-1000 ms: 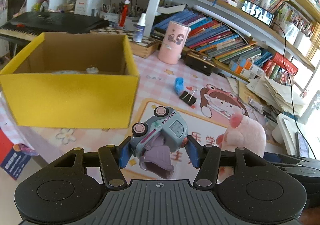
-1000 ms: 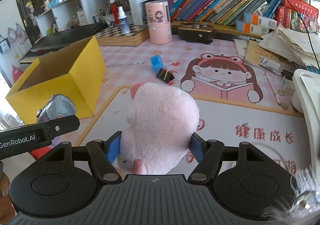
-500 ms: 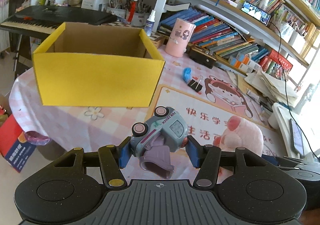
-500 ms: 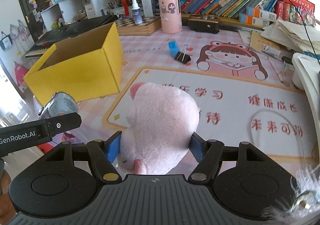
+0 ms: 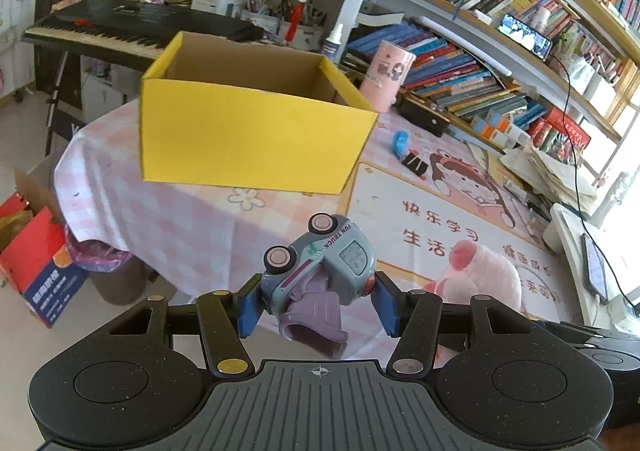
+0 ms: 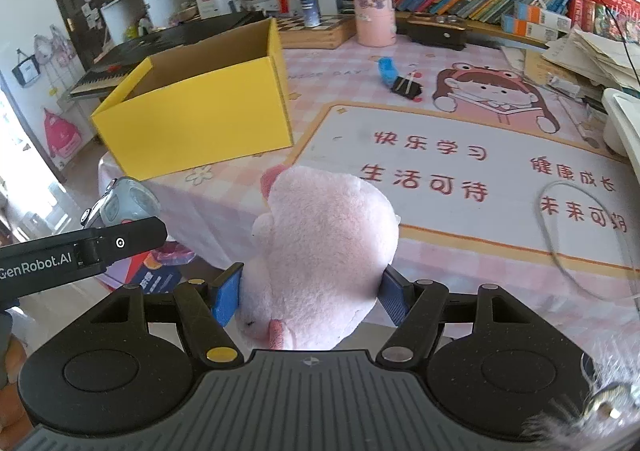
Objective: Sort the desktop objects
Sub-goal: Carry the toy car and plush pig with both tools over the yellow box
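— Jaws first: how do they stand?

— Left gripper [image 5: 316,305] is closed on a toy truck [image 5: 320,263], blue pads pressed to its sides. The truck is tipped, wheels turned up and to the left, a purple scoop hanging out at the bottom. Right gripper [image 6: 308,297] has its jaws set wider, closed on a pink plush toy [image 6: 324,251], whose soft body bulges between the pads.

— Why the wider set on the right?

— The plush is bulky and yields, so I'd say the pads only need to sink in a little to keep it. The truck is hard and narrow, hence the tighter clamp across its body.

— Where are both things relative to the bench?

— Both are carried in the air at the near edge of the bench [image 6: 460,263], side by side. From the left wrist view the floor shows under the truck.

— And the target?

— Most likely the yellow box [image 5: 248,139], open-topped, standing on the checked cloth at the bench's left corner, well apart from both jaws. Its inside looks brown; I cannot tell what lies in it.

— Anything left to sort?

— A blue item [image 6: 387,69] and a black binder clip [image 6: 406,86] lie touching or nearly so, beyond the printed mat [image 6: 440,155], right of the box. A pink canister [image 6: 371,9] stands further back by the books.
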Tool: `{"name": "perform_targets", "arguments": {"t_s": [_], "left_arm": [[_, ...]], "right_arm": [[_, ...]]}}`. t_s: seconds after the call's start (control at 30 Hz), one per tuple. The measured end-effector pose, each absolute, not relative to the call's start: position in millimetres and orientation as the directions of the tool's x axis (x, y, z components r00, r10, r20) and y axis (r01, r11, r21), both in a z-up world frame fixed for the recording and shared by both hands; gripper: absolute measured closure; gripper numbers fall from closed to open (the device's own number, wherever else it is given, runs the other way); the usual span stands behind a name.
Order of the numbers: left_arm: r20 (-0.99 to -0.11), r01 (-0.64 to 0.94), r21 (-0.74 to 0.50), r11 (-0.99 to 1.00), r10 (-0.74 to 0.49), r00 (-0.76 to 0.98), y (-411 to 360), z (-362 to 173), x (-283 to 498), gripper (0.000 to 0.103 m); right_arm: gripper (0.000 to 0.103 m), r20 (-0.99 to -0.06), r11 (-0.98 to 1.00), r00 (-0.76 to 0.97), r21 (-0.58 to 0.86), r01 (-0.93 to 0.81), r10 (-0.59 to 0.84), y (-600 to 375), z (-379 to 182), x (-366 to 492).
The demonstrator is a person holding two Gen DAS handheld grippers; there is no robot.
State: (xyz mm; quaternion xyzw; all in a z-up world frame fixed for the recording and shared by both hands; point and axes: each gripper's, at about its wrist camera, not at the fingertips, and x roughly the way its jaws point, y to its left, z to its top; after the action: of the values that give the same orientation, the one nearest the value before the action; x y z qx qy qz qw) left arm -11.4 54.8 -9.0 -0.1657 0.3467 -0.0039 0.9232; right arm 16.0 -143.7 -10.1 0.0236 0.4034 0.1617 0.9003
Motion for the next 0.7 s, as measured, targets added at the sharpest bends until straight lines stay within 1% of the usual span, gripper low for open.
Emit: {"name": "perform_targets", "arguments": {"t_s": [0.7], "left_arm": [[-0.629,-0.200,-0.311,0.929,-0.043,0.776,91.9,-7.3,-43.0,0.048]], "right_arm": [[0.036,-0.723,0.898,0.567,0.171,-0.406,0.395,-93.1,-9.7,6.9]]}}
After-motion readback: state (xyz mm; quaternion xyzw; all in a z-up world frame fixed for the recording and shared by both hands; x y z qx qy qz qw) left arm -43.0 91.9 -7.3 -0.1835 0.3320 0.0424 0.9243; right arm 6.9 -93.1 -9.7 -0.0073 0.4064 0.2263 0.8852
